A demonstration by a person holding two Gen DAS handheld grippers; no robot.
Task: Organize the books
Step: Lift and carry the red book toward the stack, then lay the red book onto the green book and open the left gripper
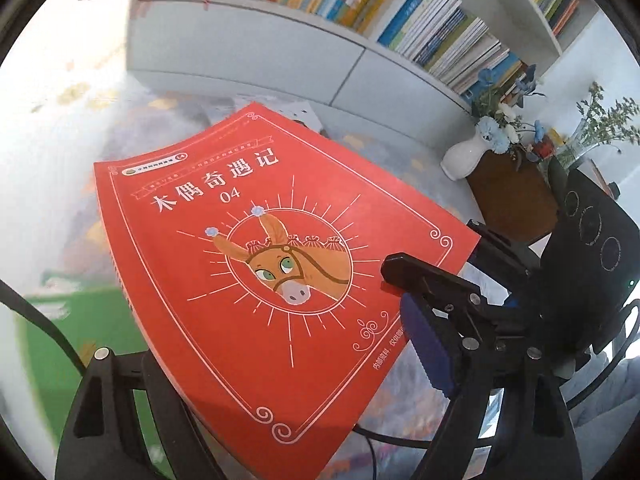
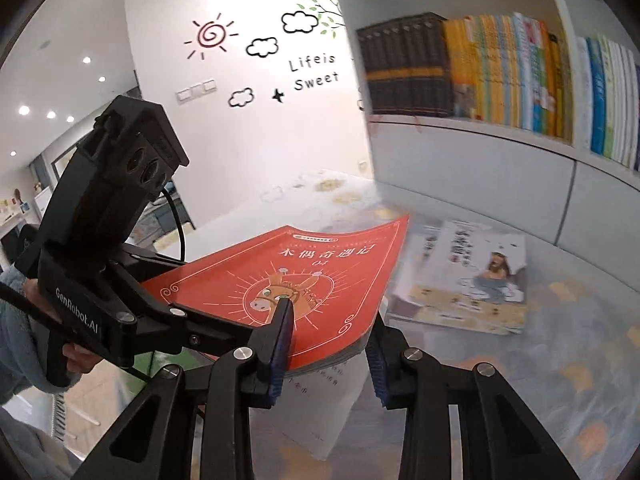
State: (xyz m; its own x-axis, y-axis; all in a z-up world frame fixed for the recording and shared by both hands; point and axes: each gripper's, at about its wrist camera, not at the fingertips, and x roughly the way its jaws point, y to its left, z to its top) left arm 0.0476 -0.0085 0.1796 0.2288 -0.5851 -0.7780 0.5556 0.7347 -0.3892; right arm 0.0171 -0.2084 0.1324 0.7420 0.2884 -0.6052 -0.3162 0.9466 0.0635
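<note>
in the left wrist view, the left tool (image 1: 256, 332) is seen with its jaws set wide. its left finger (image 1: 102, 360) is hidden in part beneath the near left edge of the red book (image 1: 260, 280), and the blue pad of its right finger (image 1: 426, 348) lies just beside the book's near right edge. whether those pads actually press on the book cannot be told from this angle. the book is held face up, raised above a pale patterned surface (image 1: 400, 168), with a donkey's head printed on its cover. its near corner lies between the left tool's fingers. at the book's right edge, one black finger of the right tool is laid on the cover. beyond the left tool a white bookshelf (image 1: 248, 32) filled with upright books is seen, and ahead to its right a white vase (image 1: 466, 156) of blue flowers is stood on a brown stand (image 1: 508, 200).

in the right wrist view, the left tool is held by a hand (image 2: 76, 356) at the far left, and its two fingers are spread along the book's left side. the right tool (image 2: 329, 320) is clamped on the book's near right corner: its left pad is pressed on the cover and its right pad is set under the pages. a loose printed sheet (image 2: 332, 408) lies below the right tool. ahead and to the right of it, a white book (image 2: 468, 280) lies flat on the patterned surface, near the bookshelf.
</note>
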